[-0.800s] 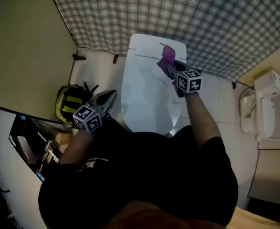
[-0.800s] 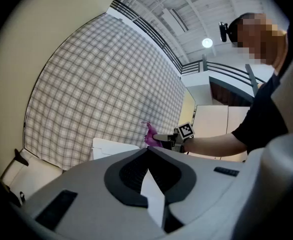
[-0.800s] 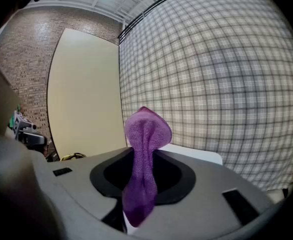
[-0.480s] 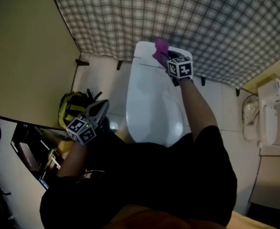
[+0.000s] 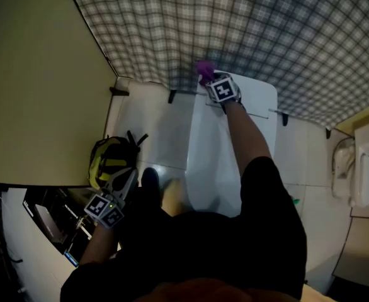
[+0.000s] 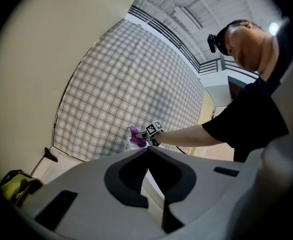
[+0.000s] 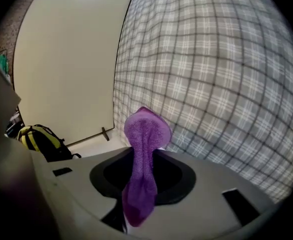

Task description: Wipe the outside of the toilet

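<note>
Our right tongs (image 7: 142, 156) are clamped on a purple cloth (image 7: 145, 129); the cloth stands up in a rounded fold above the tips and its tail hangs down through the dark hollow between the two jaws; in the head view these right tongs (image 5: 210, 79) reach out on a straight arm to the far end of the toilet (image 5: 260, 99), and the cloth (image 5: 203, 71) sits at the corner of the white cistern top on the side of the backpack, right by the plaid wall (image 5: 279, 30); whether it presses on the porcelain we cannot tell. Our left tongs (image 6: 148, 150) have their jaws together at the tips with nothing between them; in the head view they (image 5: 123, 182) hang low at our side, well apart from the toilet and just beside a yellow and black backpack (image 5: 109, 162), which lies on the pale tiled floor (image 5: 147, 118) against the plain cream wall (image 5: 39, 93). From the left gripper view we see the right arm stretched across to the cloth (image 6: 135, 136) before the plaid wall.
</note>
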The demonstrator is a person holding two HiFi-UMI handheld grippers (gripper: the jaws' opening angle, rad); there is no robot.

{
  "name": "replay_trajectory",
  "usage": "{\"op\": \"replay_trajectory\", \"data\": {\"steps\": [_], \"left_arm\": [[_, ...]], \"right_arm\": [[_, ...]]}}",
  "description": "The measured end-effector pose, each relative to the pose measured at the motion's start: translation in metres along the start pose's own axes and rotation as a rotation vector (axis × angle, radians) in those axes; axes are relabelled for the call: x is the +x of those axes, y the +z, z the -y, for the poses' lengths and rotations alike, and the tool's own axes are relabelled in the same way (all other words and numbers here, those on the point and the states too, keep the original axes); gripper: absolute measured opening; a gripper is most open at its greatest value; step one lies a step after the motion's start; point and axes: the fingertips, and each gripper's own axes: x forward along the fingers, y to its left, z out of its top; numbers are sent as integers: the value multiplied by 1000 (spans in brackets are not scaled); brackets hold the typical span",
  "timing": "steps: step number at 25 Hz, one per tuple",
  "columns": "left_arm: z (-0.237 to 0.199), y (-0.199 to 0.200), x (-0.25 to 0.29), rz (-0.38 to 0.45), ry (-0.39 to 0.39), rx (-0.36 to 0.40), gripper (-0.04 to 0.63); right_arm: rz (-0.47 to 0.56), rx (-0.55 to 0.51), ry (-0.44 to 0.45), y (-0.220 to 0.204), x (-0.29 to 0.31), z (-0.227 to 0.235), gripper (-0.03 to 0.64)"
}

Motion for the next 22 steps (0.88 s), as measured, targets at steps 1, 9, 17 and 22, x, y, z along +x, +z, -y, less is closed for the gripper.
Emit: {"op": "replay_trajectory", "data": {"steps": [1, 9, 17, 22], "left_arm": [[-5, -1, -1, -1, 1, -3, -8], [-40, -2, 15, 3, -7, -52, -8], [-52, -8, 15, -19, 49, -90, -8], [-41, -10, 19, -59, 66, -119, -8]], "right_arm": [[-7, 4, -5, 2, 12, -1, 110], [-49, -45, -60, 15, 77, 1, 114], [-32, -161, 29, 14, 92, -4, 115], [-8, -142, 23, 7, 77, 11, 115]]}}
